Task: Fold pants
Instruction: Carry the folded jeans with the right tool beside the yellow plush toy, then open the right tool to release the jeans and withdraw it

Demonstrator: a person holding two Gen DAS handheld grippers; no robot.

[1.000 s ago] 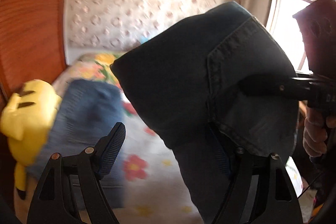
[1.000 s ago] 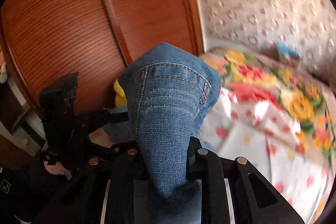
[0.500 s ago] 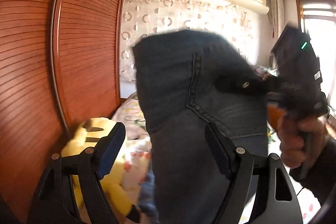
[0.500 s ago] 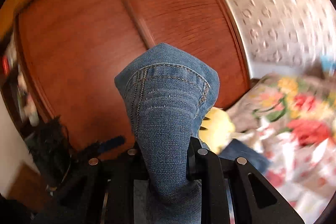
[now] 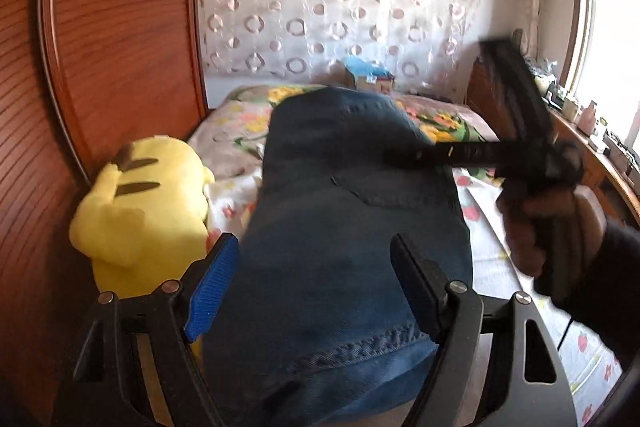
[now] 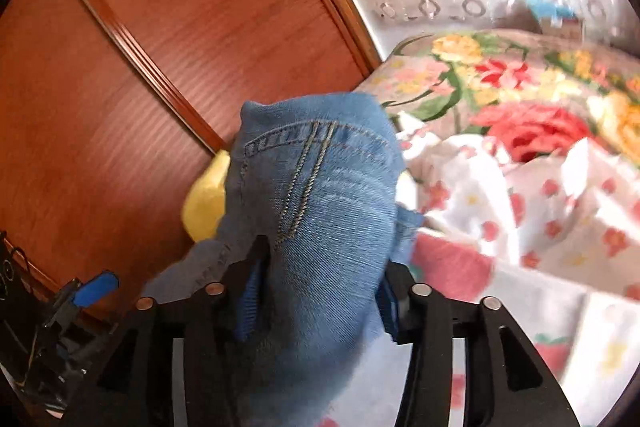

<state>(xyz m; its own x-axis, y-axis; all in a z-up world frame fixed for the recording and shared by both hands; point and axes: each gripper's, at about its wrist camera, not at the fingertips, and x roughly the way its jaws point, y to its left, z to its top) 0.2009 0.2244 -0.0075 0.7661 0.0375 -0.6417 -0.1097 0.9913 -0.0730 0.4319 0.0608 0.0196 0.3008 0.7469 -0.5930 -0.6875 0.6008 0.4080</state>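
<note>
The blue denim pants point(image 5: 352, 227) hang in the air above the bed. In the left wrist view my left gripper point(image 5: 316, 287) has its jaws wide apart, with the denim lying loosely between them. My right gripper point(image 6: 320, 291) is shut on the pants point(image 6: 320, 195) near a stitched pocket edge, and the cloth bulges up over its fingers. The right gripper also shows in the left wrist view point(image 5: 404, 155), gripping the far side of the pants, held by a hand point(image 5: 536, 223).
A yellow plush toy point(image 5: 148, 203) lies at the bed's left edge against the red-brown wooden wardrobe point(image 5: 100, 47). The flowered bedspread point(image 6: 520, 155) covers the bed. A blue-topped box point(image 5: 368, 75) stands at the bed's head. A cluttered windowsill point(image 5: 592, 131) runs along the right.
Both grippers swung and dropped from a high view of wardrobe and ceiling toward the bed. The pants moved with them. The right gripper's jaws stand wider around the denim.
</note>
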